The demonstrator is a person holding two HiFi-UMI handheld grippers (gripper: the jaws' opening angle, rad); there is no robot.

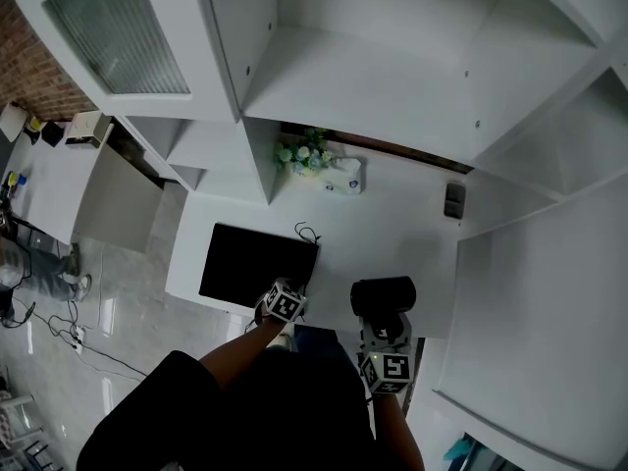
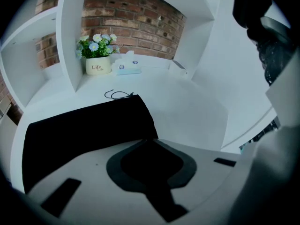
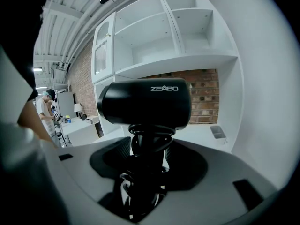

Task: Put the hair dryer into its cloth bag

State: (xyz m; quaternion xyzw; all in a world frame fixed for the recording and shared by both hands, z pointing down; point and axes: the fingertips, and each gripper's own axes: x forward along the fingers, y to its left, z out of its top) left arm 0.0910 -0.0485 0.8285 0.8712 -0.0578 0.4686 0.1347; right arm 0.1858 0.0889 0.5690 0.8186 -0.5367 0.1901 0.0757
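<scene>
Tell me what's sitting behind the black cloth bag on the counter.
Just past the far edge of the cloth bag lies a loop of thin cord; further back stand a flower pot and a tissue box. Anything under the bag is covered.

Dim, bluish light; both gripper views bulge and darken at edges.

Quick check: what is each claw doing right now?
Left claw: closed on the cloth bag, at its corner.
Right claw: closed on the hair dryer, at its handle.
</scene>
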